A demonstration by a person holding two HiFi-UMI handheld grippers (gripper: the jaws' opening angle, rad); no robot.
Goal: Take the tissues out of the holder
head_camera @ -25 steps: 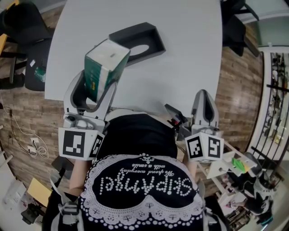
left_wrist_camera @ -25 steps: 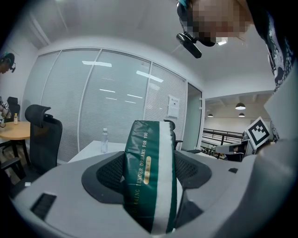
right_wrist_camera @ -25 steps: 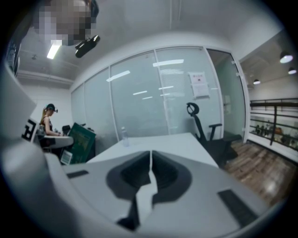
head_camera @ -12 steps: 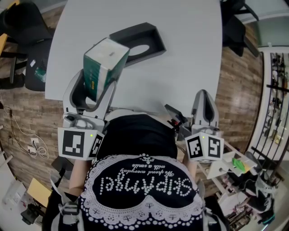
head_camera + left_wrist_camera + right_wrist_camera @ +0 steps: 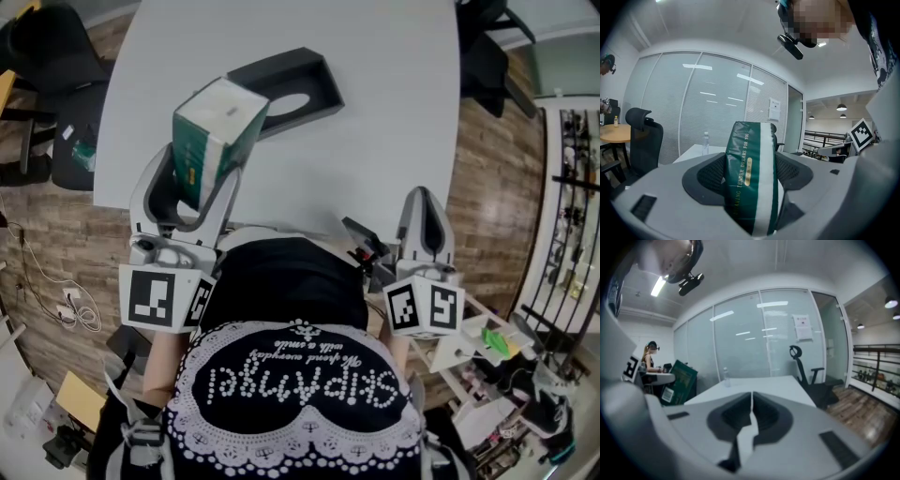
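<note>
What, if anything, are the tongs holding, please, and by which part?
Left tongs grip the green-and-white plastic tissue pack across its lower end; right tongs are shut, empty.

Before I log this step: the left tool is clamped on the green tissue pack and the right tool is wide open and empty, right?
Not quite: the right tool is shut and empty, as the right gripper view shows. The left tool is clamped on the green tissue pack.
</note>
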